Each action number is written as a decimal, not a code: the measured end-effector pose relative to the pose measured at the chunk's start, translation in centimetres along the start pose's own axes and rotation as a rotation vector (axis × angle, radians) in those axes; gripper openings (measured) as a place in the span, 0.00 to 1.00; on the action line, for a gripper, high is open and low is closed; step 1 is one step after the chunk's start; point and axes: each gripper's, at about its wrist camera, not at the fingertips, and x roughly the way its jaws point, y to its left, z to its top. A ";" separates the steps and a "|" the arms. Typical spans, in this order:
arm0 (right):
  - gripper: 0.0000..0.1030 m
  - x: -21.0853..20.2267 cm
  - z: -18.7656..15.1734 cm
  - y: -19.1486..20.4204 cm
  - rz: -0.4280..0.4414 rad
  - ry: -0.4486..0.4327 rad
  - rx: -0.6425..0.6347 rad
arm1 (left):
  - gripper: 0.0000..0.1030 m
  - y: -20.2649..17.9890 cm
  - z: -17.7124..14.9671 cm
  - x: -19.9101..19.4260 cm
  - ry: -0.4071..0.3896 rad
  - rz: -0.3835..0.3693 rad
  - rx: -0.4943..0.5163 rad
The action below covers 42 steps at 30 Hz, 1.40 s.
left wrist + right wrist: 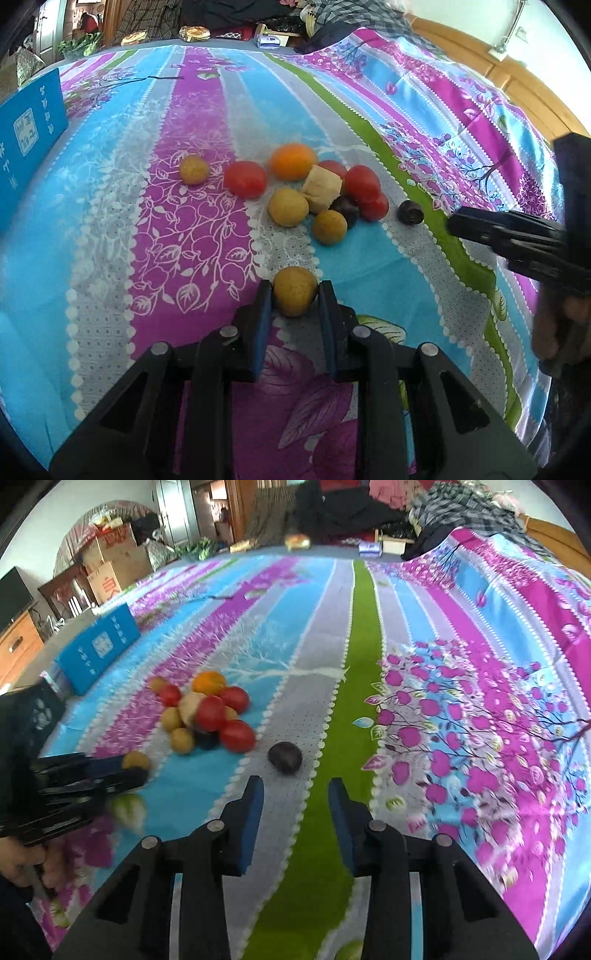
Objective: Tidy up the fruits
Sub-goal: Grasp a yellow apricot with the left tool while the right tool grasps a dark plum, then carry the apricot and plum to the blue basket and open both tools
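My left wrist camera looks steeply down along its fingers, close over the striped bedspread (pixel 110 229); my right does likewise; both share the fruit pile (pixel 317 188).

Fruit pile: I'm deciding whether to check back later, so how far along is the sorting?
Early. Nothing looks grouped yet: the pile of red, yellow and orange fruit is mixed on the cloth, and a dark fruit lies apart. In hand: the left tool grips one yellow fruit. The right tool holds nothing.

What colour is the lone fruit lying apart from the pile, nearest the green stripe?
Dark purple, almost black; the lone fruit shows best in the right wrist view.
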 end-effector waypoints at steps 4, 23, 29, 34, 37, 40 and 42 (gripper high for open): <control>0.40 1.9 1.0 0.6 0.024 0.014 -0.034 | 0.26 0.1 -0.1 0.0 -0.002 -0.002 -0.001; 0.28 -2.3 0.3 5.0 -0.137 -0.050 0.050 | 0.25 -1.2 1.3 -4.1 -0.059 0.092 -0.009; 0.28 -7.8 0.5 8.1 -0.168 -0.095 0.109 | 0.25 -2.0 2.2 -11.2 -0.150 0.164 0.004; 0.28 -11.1 1.7 11.1 -0.160 -0.131 0.085 | 0.25 -0.5 2.2 -16.5 -0.190 0.220 -0.043; 0.28 -12.9 2.9 13.1 -0.138 -0.158 0.069 | 0.25 1.1 2.3 -19.4 -0.219 0.257 -0.087; 0.28 -14.1 4.0 15.4 -0.120 -0.179 0.038 | 0.25 2.6 2.2 -22.0 -0.249 0.291 -0.122; 0.28 -15.0 4.8 17.4 -0.096 -0.190 0.013 | 0.25 3.8 2.0 -24.0 -0.277 0.316 -0.151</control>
